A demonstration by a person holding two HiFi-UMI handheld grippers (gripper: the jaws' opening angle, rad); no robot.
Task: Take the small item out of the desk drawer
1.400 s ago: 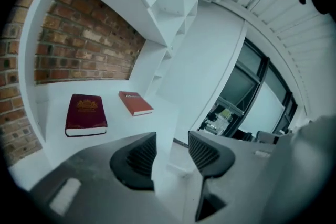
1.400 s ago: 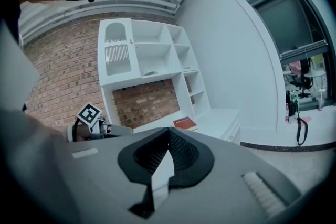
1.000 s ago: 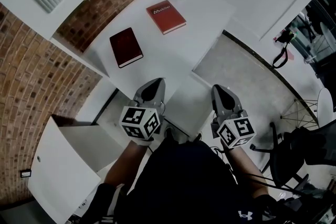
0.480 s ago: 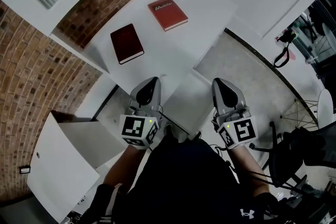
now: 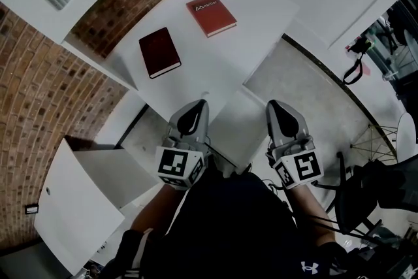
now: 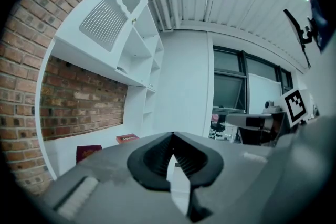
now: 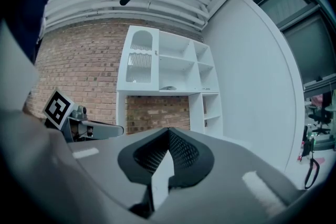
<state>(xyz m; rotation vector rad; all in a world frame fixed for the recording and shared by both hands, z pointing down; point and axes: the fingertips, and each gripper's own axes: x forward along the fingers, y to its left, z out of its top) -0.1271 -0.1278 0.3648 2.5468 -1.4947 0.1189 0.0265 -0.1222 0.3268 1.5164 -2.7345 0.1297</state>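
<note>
Both grippers are held close to the person's body, over the near edge of the white desk (image 5: 215,68). My left gripper (image 5: 194,109) is shut with nothing between its jaws; its tips meet in its own view (image 6: 172,136). Beside it, my right gripper (image 5: 278,108) is also shut and empty, its black pads closed together (image 7: 168,131). To the lower left a white hinged front (image 5: 65,206) with a small knob stands open, showing a white compartment (image 5: 108,173). No small item is visible in any view.
A dark red book (image 5: 159,52) and a red book (image 5: 211,14) lie on the desk. A brick wall (image 5: 39,95) rises at the left, with white shelves (image 7: 168,71) above the desk. An office chair (image 5: 372,193) stands at the right on grey floor.
The left gripper has shifted slightly right and forward. Both grippers stay shut, and the head view has drifted a little.
</note>
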